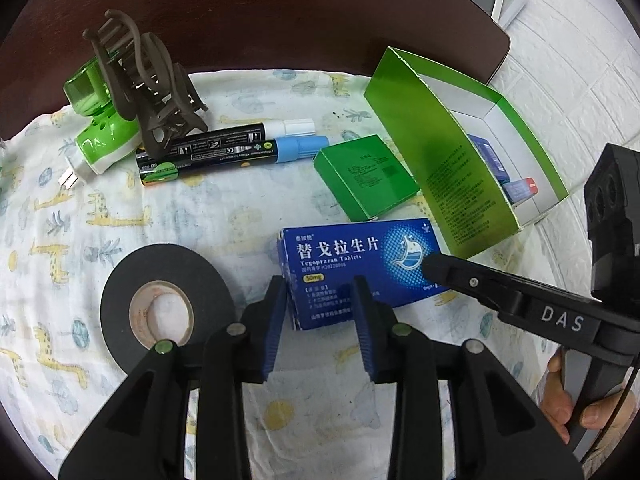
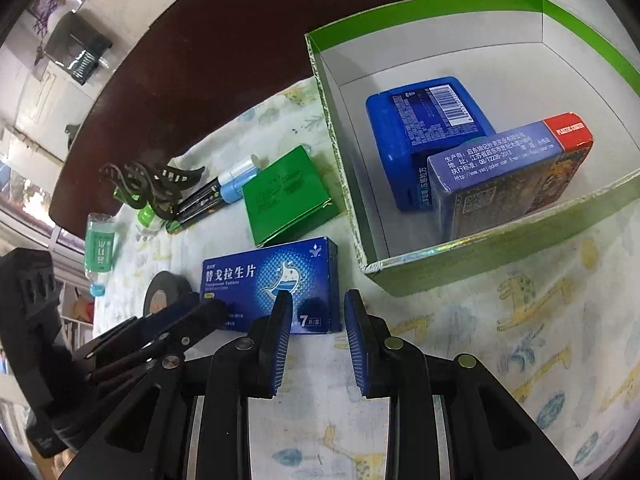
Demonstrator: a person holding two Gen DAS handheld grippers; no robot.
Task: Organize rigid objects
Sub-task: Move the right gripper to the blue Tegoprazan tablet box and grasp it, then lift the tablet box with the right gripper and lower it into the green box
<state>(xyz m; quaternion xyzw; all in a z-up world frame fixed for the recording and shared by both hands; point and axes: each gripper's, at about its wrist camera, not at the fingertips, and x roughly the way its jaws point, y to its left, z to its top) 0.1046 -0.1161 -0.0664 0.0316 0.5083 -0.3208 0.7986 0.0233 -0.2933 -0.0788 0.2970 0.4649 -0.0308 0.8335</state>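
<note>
Blue tablet box (image 1: 356, 272): lies flat on the cloth, label up, just in front of the green tray; both grippers meet at it, so I judge it the next thing to go in.
Left gripper (image 1: 320, 320): jaws partly open, straddling the box's near left corner, not yet closed on it.
Right gripper (image 2: 318, 332): jaws partly open at the box's near right corner, holding nothing; in the left view its tip lies over the box's printed face.
Green tray (image 2: 460, 256): open-topped carton beside the box, already holding a blue case (image 2: 424, 128) and a card box (image 2: 508, 176) leaning on it; room remains along the left wall.
Small green box (image 1: 366, 178): flat, near the tray's outer wall, probably waiting its turn.
Two markers (image 1: 224, 148): side by side, further back.
Hair claw (image 1: 148, 96): rests against a green plug-in device (image 1: 102, 128).
Tape roll (image 1: 166, 304): flat, left of the left gripper.
Bottle (image 2: 99, 252): lying at the cloth's far edge.
Surface: giraffe-print cloth (image 1: 60, 240) over a dark table (image 1: 240, 20).
Room: white brick-pattern wall; a window shows dimly in the right view.
</note>
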